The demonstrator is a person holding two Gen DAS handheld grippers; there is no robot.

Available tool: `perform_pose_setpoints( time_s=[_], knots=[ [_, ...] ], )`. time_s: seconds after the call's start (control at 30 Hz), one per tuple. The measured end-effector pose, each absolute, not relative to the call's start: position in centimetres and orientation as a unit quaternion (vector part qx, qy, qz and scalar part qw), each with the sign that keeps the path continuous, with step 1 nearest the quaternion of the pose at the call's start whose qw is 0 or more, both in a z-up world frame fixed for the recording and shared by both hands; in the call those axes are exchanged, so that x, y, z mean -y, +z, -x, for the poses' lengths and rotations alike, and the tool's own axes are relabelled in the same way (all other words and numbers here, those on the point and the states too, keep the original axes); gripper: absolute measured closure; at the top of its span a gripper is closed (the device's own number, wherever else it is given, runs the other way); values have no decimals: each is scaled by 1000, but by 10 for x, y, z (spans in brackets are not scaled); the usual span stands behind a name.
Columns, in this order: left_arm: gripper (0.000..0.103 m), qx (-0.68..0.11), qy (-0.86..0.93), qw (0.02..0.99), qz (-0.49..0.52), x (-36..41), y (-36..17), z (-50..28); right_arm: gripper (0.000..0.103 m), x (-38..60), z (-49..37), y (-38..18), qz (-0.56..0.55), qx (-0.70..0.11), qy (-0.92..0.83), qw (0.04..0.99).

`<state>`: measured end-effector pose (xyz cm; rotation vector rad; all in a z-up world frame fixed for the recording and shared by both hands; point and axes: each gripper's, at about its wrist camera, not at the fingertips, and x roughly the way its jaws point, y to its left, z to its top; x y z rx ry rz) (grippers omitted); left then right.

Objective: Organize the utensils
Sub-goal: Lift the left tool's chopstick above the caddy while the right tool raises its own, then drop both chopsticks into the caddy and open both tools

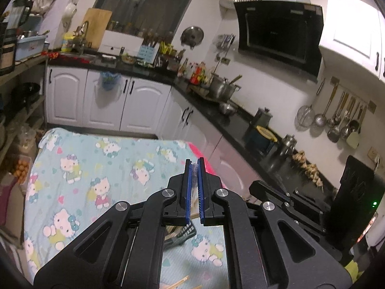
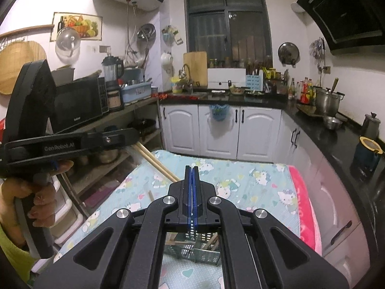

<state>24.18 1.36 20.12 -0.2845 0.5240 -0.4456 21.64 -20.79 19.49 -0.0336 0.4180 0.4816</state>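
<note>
My left gripper (image 1: 194, 162) is raised above the table and shut on a clear plastic utensil handle (image 1: 194, 168) between its blue pads. In the right wrist view the left gripper (image 2: 134, 142) shows at the left, with wooden chopsticks (image 2: 156, 162) slanting down from it. My right gripper (image 2: 191, 168) is shut with its pads together and nothing between them. A dark green perforated utensil basket (image 2: 192, 248) stands on the table under the right gripper, with wooden utensils in it. It also shows in the left wrist view (image 1: 182, 236).
The table wears a light blue cartoon-cat cloth (image 1: 96, 168) with a pink towel edge (image 2: 303, 200). Loose chopsticks (image 1: 179, 283) lie near its front. A black counter (image 1: 240, 125) with pots runs along the right. A shelf with a microwave (image 2: 79, 103) stands left.
</note>
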Motion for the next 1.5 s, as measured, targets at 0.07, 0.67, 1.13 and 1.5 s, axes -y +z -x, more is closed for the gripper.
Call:
perform_pose_setpoints(
  time_s=[0.07, 0.67, 1.13, 1.5],
  knots=[
    [101, -265, -213, 932, 128, -11, 194, -243, 102, 204, -219, 189, 17, -214, 239, 947],
    [101, -309, -209, 919, 125, -5, 147, -264, 102, 198, -238, 148, -6, -262, 251, 932],
    [39, -315, -181, 915, 178, -32, 109, -271, 56, 210, -255, 102, -69, -300, 236, 922],
    [11, -265, -148, 931, 202, -64, 124, -238, 34, 237, -226, 121, -68, -244, 218, 942]
  ],
)
